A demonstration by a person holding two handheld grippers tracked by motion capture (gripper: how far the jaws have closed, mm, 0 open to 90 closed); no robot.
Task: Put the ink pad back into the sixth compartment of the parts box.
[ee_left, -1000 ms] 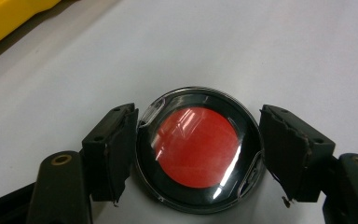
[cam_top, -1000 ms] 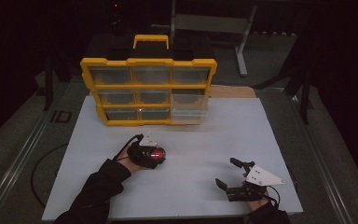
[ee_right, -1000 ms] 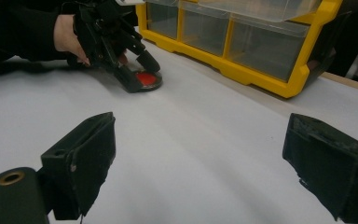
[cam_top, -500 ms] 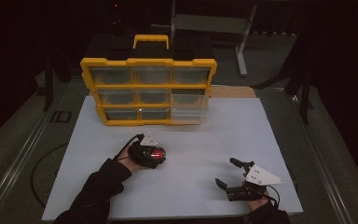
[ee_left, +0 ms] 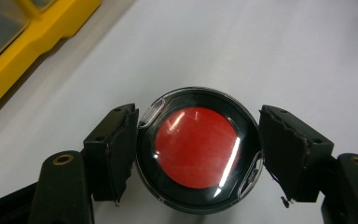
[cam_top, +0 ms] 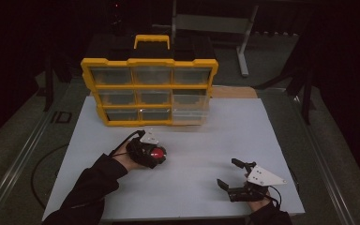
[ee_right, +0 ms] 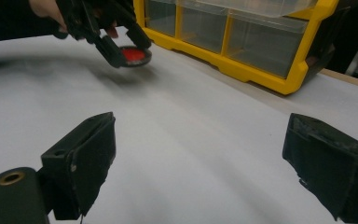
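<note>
Transport step, seemingly: left gripper (ee_left: 198, 158) pinches a round red-faced disc (ee_left: 198, 151) at centre frame; right gripper (ee_right: 200, 172) waits spread. Next, likely the yellow organizer (cam_top: 150, 91).

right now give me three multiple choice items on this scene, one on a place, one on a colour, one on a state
1. Where does the yellow organizer stand?
A. at the far edge of the white board
B. at the near right corner
C. on the floor

2. What colour is the middle of the round case?
A. blue
B. red
C. green

3. How is the right tool?
A. shut on the case
B. shut on nothing
C. open, holding nothing

Answers: 1 A, the high view shows it at the board's far side, beyond both hands. 2 B, the left gripper view shows a red disc in a black rim. 3 C, its jaws stand wide apart over bare board; the left tool has the case between its jaws.
</note>
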